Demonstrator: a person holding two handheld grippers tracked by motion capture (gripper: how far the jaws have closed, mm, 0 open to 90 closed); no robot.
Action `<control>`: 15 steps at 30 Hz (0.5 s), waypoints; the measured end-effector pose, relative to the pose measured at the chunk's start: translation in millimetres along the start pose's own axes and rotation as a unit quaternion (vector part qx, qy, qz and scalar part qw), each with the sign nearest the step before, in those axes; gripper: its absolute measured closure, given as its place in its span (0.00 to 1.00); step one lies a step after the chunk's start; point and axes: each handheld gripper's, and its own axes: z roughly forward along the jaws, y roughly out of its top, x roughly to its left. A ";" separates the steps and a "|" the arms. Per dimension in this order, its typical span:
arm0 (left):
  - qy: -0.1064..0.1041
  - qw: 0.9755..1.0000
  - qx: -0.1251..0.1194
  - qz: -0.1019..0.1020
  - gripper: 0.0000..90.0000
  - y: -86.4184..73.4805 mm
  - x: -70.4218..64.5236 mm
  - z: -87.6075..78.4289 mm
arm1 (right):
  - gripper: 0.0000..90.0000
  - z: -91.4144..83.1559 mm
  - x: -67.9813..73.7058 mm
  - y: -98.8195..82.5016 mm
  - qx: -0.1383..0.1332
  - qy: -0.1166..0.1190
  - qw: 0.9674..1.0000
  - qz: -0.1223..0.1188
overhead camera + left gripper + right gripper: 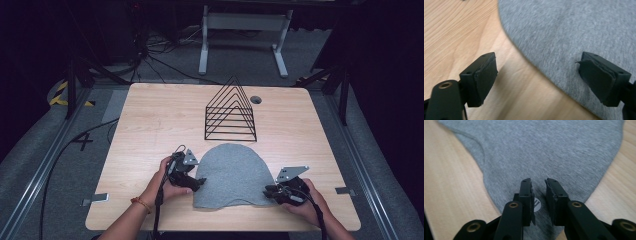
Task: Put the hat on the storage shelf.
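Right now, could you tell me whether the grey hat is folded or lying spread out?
Spread out. The grey hat lies flat on the table, its full dome outline showing, with no layer turned over.

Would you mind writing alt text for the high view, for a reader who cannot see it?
A grey beanie lies flat near the front of a wooden table, with a person's left hand-held gripper and right hand-held gripper at its two lower corners. Behind it stands a black wire rack.

Dark room, grey carpet (pixel 60 150), white desk frame (pixel 245 30)
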 end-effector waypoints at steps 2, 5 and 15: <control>0.002 1.000 0.003 0.005 0.17 0.0 3.8 -1.7 | 0.74 -0.4 3.3 2.2 0.003 -0.002 1.000 -0.011; 0.012 1.000 -0.006 0.005 0.22 -0.2 6.4 -2.8 | 0.68 -8.2 -5.2 11.8 -0.031 -0.025 0.999 -0.012; 0.013 1.000 -0.019 -0.013 0.26 14.5 27.9 3.5 | 0.57 20.7 -64.2 49.1 -0.047 -0.055 0.997 0.035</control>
